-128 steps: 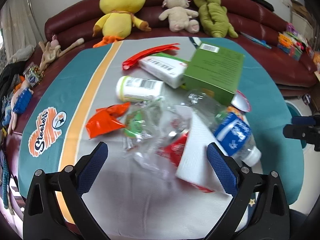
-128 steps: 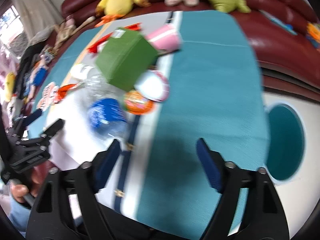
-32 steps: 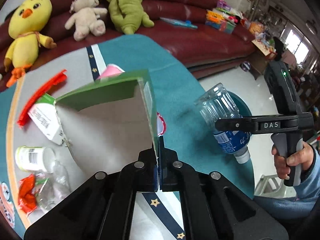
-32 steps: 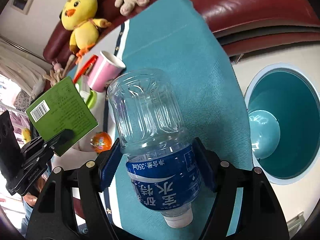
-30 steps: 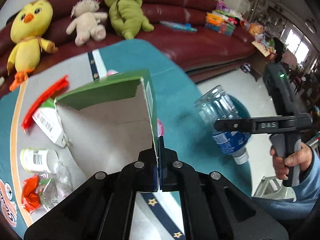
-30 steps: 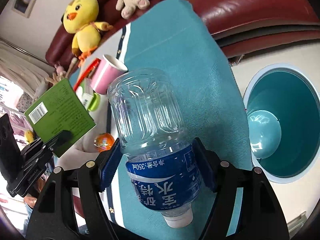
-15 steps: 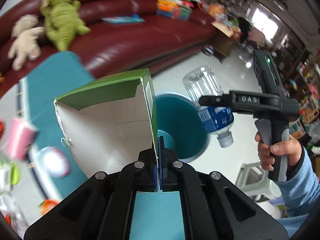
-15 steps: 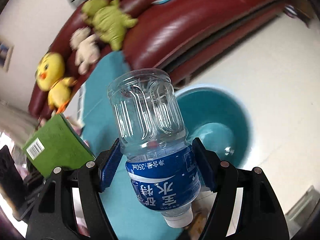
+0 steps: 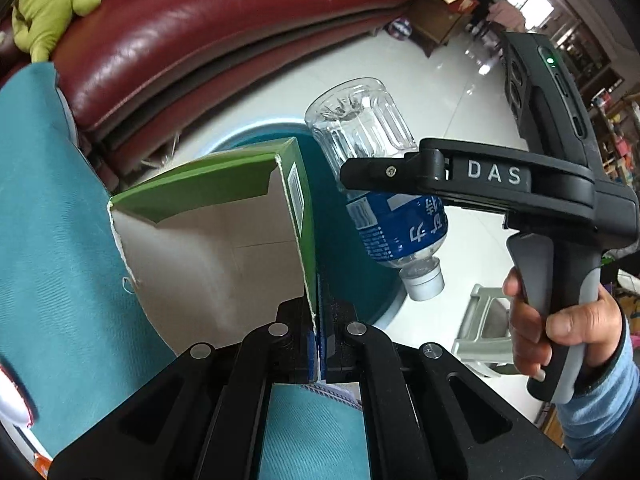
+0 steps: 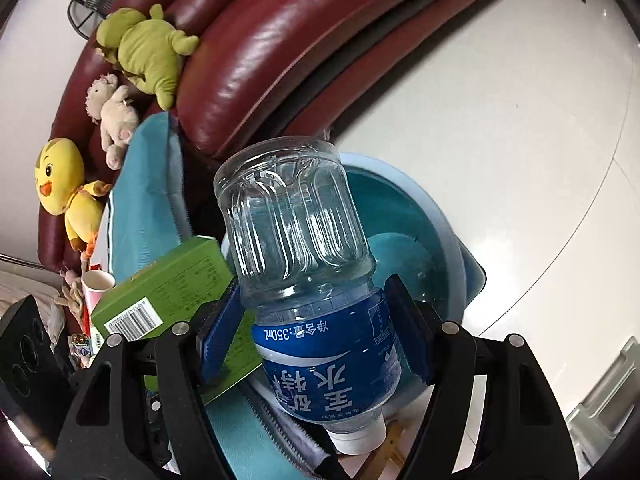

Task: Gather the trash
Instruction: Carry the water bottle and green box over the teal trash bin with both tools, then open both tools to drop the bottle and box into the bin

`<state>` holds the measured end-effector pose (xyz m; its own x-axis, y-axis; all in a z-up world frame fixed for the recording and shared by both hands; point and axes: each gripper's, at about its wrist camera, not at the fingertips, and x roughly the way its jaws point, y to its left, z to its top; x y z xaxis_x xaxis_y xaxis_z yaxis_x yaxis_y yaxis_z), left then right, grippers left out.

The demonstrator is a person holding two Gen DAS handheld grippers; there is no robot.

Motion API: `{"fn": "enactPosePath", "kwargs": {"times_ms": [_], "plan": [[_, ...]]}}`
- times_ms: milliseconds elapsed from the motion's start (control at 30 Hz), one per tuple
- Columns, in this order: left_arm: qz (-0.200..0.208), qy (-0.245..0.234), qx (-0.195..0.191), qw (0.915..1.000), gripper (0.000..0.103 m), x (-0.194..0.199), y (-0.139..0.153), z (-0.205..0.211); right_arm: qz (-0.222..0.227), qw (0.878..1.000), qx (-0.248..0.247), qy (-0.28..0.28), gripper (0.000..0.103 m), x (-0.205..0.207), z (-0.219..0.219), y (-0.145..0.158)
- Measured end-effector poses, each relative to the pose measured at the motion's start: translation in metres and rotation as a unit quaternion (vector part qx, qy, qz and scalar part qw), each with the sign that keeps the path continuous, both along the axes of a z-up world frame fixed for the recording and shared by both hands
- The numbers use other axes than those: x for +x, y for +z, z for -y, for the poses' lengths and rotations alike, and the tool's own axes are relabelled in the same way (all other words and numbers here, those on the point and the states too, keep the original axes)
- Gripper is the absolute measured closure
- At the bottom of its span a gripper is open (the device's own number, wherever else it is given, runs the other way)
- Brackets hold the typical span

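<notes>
Two hand-held grippers carry trash above a round teal bin (image 10: 448,248) standing on a white tiled floor.

In the left wrist view, the left gripper (image 9: 317,354) has its jaws pressed together on one thin cardboard wall of an opened green box (image 9: 224,184). The box rises toward 11 o'clock, its bare brown inside facing the camera. Its far edge overlaps the near rim of the bin, which shows just behind it from 12 to 2 o'clock.

At 2 o'clock in the same view, the right gripper (image 9: 380,184) is clamped on a clear plastic bottle (image 9: 360,128) with a blue label, held cap downward and tilted. A hand (image 9: 560,320) in a light blue sleeve grips its handle at 4 o'clock. Box and bottle sit just beside each other with a narrow gap between them.

In the right wrist view, the bottle fills the centre, the blue pads pressing its labelled waist from both sides, and the open mouth of the bin lies directly behind it. The box is at 8 o'clock.

The edge of a teal tablecloth (image 9: 52,220) runs along the bin at 9 o'clock. A dark red sofa (image 10: 280,40) curves from 10 to 1 o'clock, close behind the bin. Bare floor spreads from 1 to 4 o'clock.
</notes>
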<state>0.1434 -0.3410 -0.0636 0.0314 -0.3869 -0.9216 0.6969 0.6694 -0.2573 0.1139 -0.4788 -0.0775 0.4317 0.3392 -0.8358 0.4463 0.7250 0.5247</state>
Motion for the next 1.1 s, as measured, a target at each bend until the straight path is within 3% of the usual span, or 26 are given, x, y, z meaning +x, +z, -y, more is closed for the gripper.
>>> {"fn": "enactPosePath", "kwargs": {"times_ms": [67,200,500,800,1100], "plan": [[-0.004,0.004,0.009,0.9999,0.099,0.002,-0.005,0.001,-0.010,1.000,0.007,0.000,0.035,0.003,-0.001,-0.007],[-0.002,0.010,0.018,0.9998,0.087,0.003,-0.008,0.001,-0.012,1.000,0.012,0.001,0.033,0.002,0.000,-0.009],[0.016,0.027,0.009,0.9995,0.043,-0.003,0.004,-0.015,-0.011,1.000,-0.006,-0.006,0.029,-0.008,0.003,0.003],[0.032,0.040,-0.015,0.9986,0.034,-0.012,0.028,-0.032,-0.015,0.999,-0.025,-0.027,0.025,-0.031,0.012,0.020],[0.048,0.063,-0.034,0.9963,0.021,-0.024,0.051,-0.071,-0.024,0.998,-0.056,-0.010,0.025,-0.043,-0.007,0.042]]}}
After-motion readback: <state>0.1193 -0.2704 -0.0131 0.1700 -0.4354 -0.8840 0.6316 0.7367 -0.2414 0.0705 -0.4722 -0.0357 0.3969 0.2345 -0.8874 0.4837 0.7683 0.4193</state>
